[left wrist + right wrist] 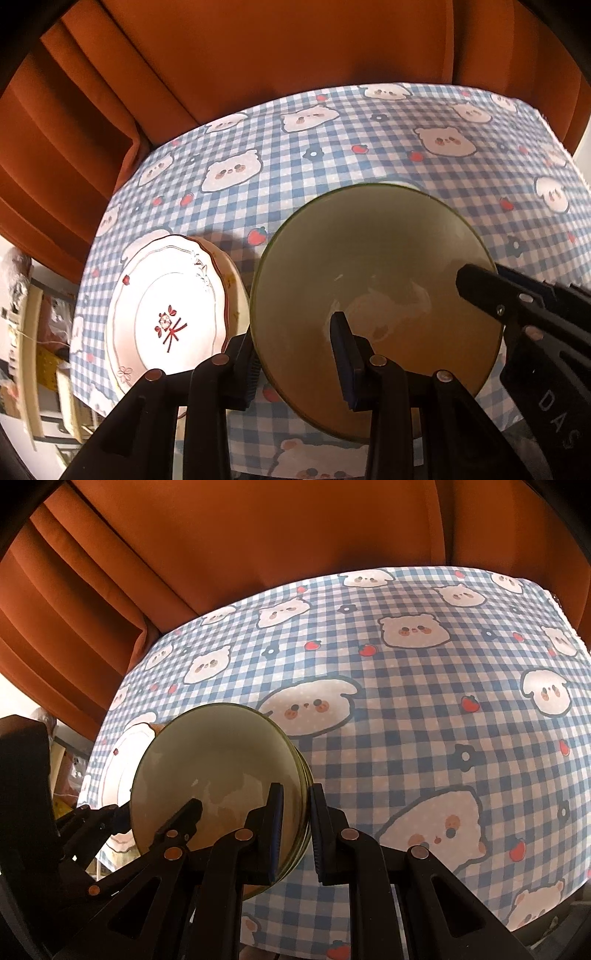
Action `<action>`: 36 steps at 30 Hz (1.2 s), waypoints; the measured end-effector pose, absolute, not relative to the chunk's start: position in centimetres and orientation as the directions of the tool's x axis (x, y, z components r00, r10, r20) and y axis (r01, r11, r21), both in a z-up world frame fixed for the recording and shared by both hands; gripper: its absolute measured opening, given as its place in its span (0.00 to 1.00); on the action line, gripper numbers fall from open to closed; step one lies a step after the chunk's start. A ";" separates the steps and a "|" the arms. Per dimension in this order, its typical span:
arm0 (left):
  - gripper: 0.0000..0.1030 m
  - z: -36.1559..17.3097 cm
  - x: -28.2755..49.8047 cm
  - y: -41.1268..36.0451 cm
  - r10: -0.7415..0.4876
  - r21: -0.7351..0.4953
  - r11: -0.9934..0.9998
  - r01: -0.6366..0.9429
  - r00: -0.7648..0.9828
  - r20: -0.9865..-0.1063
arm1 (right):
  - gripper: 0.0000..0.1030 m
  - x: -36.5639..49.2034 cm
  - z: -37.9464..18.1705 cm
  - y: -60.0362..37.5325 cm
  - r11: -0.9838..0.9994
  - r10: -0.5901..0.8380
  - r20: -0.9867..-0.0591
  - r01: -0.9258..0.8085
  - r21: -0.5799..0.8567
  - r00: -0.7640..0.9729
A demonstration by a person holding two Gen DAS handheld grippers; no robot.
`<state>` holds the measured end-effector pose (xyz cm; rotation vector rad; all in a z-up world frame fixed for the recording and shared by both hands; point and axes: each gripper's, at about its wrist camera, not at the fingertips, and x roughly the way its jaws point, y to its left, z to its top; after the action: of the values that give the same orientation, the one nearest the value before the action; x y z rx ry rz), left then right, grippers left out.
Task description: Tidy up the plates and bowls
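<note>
Flanking the claw-gripped green bowl [373, 266]: white plate [166, 306] left, bare tablecloth [424, 709] right.

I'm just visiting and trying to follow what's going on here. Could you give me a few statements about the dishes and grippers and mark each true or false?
1. Both grippers hold the green bowl by its rim. True: the left gripper and right gripper each clamp an edge.
2. The bowl is full of soup. False: it looks empty.
3. A white plate lies left of the bowl. True.
4. The plate is plain white. False: it bears red markings.
5. The tablecloth is solid red. False: it is blue checked with bear faces.
</note>
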<state>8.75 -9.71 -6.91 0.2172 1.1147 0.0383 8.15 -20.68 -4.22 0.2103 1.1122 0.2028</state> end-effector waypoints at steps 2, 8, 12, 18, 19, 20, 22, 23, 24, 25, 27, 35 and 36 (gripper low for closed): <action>0.38 -6.9 8.8 -9.5 0.117 0.166 0.983 0.074 0.443 -0.889 | 0.17 8.2 -4.2 -20.5 0.964 0.257 -0.868 -0.050 0.261 0.424; 0.57 -7.0 9.2 -8.4 -0.007 0.045 0.993 0.108 0.431 -0.902 | 0.17 8.7 -4.3 -19.8 0.978 0.202 -0.890 -0.032 0.207 0.408; 0.66 -7.1 9.8 -7.8 -0.092 -0.030 0.988 0.149 0.430 -0.898 | 0.42 8.9 -4.5 -19.9 0.984 0.156 -0.900 0.012 0.176 0.407; 0.71 -8.2 11.3 -6.6 -0.241 -0.174 0.963 0.205 0.370 -0.897 | 0.64 9.1 -4.3 -20.2 0.986 0.074 -0.907 0.106 0.129 0.414; 0.71 -8.4 11.5 -6.5 -0.268 -0.201 0.956 0.212 0.361 -0.893 | 0.64 9.2 -4.4 -20.2 0.984 0.072 -0.910 0.122 0.132 0.409; 0.71 -8.6 11.7 -6.4 -0.284 -0.218 0.952 0.215 0.354 -0.891 | 0.64 9.3 -4.7 -20.2 0.981 0.068 -0.913 0.137 0.133 0.403; 0.69 -9.1 12.1 -6.1 -0.315 -0.254 0.943 0.217 0.325 -0.892 | 0.64 9.6 -5.1 -20.0 0.980 0.055 -0.919 0.156 0.125 0.391; 0.69 -9.4 12.4 -6.0 -0.327 -0.269 0.939 0.216 0.308 -0.893 | 0.64 9.7 -5.4 -19.8 0.979 0.053 -0.921 0.161 0.123 0.386; 0.67 -9.7 12.7 -5.9 -0.344 -0.287 0.932 0.221 0.294 -0.892 | 0.64 9.8 -5.5 -19.7 0.979 0.049 -0.923 0.166 0.121 0.381; 0.65 -10.0 12.8 -5.8 -0.353 -0.296 0.929 0.224 0.284 -0.891 | 0.64 9.8 -5.7 -19.5 0.977 0.047 -0.924 0.174 0.121 0.380; 0.59 -10.5 13.1 -5.9 -0.363 -0.307 0.923 0.230 0.265 -0.893 | 0.64 10.1 -6.1 -19.4 0.974 0.043 -0.929 0.193 0.121 0.367; 0.55 -10.8 13.0 -6.1 -0.379 -0.311 0.911 0.270 0.253 -0.890 | 0.60 10.4 -7.9 -19.6 0.954 0.089 -0.935 0.241 0.179 0.344; 0.55 -10.8 13.1 -6.1 -0.380 -0.314 0.911 0.267 0.249 -0.891 | 0.55 10.4 -8.1 -19.7 0.951 0.100 -0.935 0.243 0.191 0.341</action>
<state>13.09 -6.14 -10.81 -0.1056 1.2437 -0.4415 10.43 -19.68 -8.11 0.3212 1.2250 -0.0947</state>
